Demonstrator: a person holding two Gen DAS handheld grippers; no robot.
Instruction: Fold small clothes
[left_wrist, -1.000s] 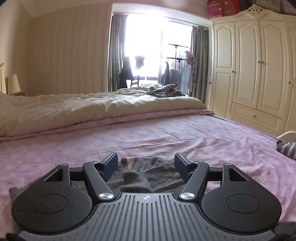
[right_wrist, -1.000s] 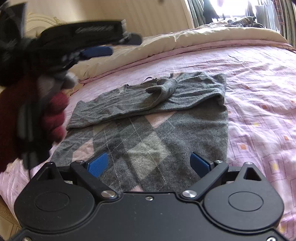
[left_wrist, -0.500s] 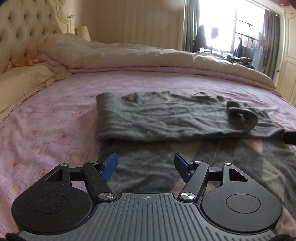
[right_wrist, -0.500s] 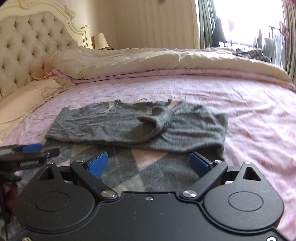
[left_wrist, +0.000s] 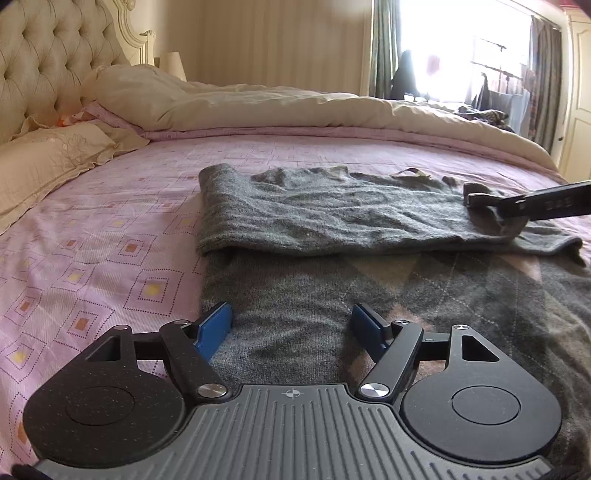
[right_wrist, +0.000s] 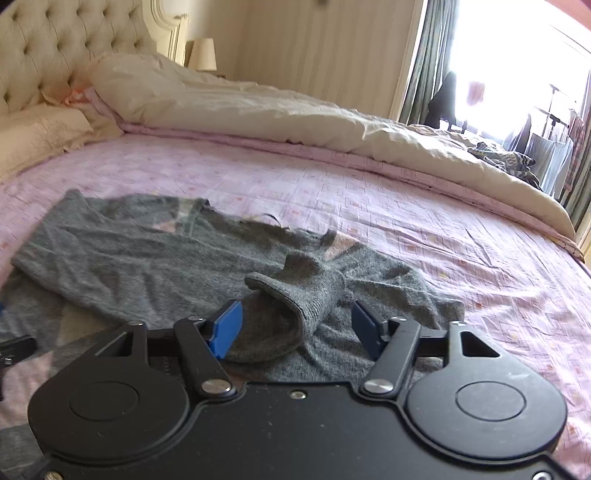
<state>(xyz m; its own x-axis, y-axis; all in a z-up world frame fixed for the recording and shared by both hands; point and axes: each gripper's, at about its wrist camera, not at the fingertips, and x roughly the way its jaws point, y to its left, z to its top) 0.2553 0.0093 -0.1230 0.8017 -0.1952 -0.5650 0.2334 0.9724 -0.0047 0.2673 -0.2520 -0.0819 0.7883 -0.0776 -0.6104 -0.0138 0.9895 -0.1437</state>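
Note:
A small grey argyle sweater (left_wrist: 332, 221) lies on the pink bedspread (left_wrist: 110, 229), its upper part folded over the body. Low over its near left corner, my left gripper (left_wrist: 291, 325) stands open with only knit fabric beneath. My right gripper (right_wrist: 297, 323) is open too, with its blue pads either side of the curled sleeve cuff (right_wrist: 303, 291) that rests on the sweater (right_wrist: 129, 251). The pads do not touch the cuff. In the left wrist view, one finger of the right gripper (left_wrist: 532, 201) reaches in from the right edge at the cuff (left_wrist: 495, 218).
A cream duvet (left_wrist: 295, 107) is bunched along the far side of the bed, with pillows (left_wrist: 40, 162) and a tufted headboard (left_wrist: 48, 55) at the left. A dark garment pile (right_wrist: 502, 157) sits on the duvet near the window. Bare bedspread (right_wrist: 480, 240) extends right of the sweater.
The left gripper swung from facing the window and wardrobe down to the sweater's near left corner. The right gripper moved forward over the sweater to the sleeve cuff. Both stayed open.

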